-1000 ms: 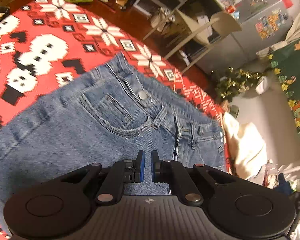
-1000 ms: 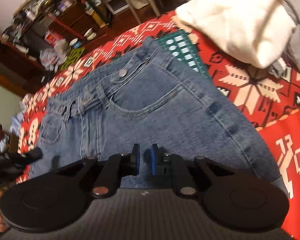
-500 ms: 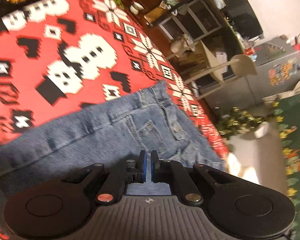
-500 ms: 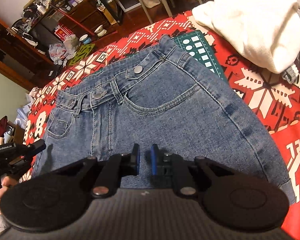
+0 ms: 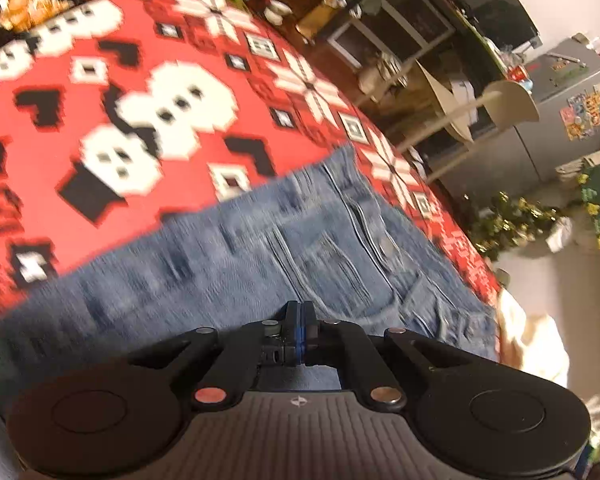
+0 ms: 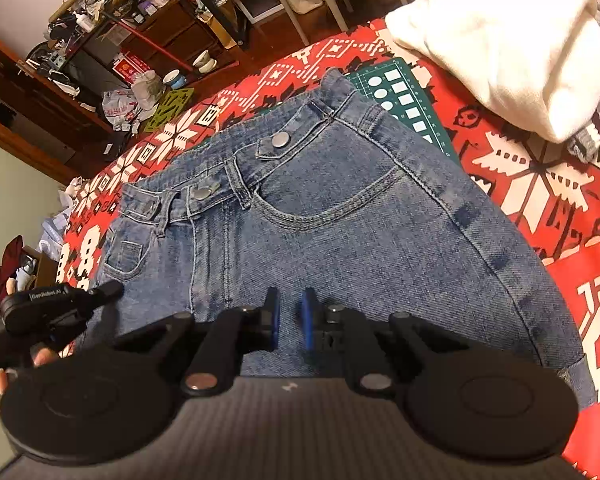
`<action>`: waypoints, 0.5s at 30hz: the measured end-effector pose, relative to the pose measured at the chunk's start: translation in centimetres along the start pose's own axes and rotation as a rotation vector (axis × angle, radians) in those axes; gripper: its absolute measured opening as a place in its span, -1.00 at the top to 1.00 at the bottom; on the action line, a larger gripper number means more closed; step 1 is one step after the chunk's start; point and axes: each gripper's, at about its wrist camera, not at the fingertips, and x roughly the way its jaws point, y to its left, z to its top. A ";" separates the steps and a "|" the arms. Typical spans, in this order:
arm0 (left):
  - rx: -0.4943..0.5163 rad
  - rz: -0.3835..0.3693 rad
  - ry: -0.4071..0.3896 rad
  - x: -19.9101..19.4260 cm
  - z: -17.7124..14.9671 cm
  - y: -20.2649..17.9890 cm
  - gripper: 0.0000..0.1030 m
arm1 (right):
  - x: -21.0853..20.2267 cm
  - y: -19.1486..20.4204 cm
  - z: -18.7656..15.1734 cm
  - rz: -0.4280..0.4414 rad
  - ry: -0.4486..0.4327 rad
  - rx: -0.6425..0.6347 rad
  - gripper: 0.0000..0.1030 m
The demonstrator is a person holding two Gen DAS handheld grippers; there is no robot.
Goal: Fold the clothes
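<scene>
One pair of jeans [image 6: 320, 216] on the spread, and two metal buttons [image 6: 281, 140] showing on its waistband. One white garment [image 6: 500, 40] bunched up beside it, one green cutting mat [image 6: 404, 100] peeking out underneath. Two grippers in play: left gripper [image 5: 300, 320], right gripper [image 6: 291, 320]. One hand [image 6: 40, 360] visible.

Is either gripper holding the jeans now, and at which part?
Nothing is visibly held. The left gripper is shut with no denim in it; the right gripper stands slightly open above the jeans.
</scene>
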 end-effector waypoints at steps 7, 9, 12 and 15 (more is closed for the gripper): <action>0.000 0.030 -0.059 -0.2 1.8 0.9 0.96 | 0.3 0.3 -0.2 -0.012 0.002 -0.022 0.75; -0.009 0.030 -0.084 -0.8 2.4 1.5 0.98 | 0.3 0.3 -0.2 -0.012 0.005 -0.022 0.75; -0.047 -0.065 -0.100 -2.5 2.7 2.6 0.98 | 0.4 0.3 -0.2 -0.011 0.008 -0.025 0.75; -0.090 -0.152 -0.034 -2.9 2.0 2.9 0.98 | 0.5 0.5 -0.3 -0.013 0.012 -0.032 0.75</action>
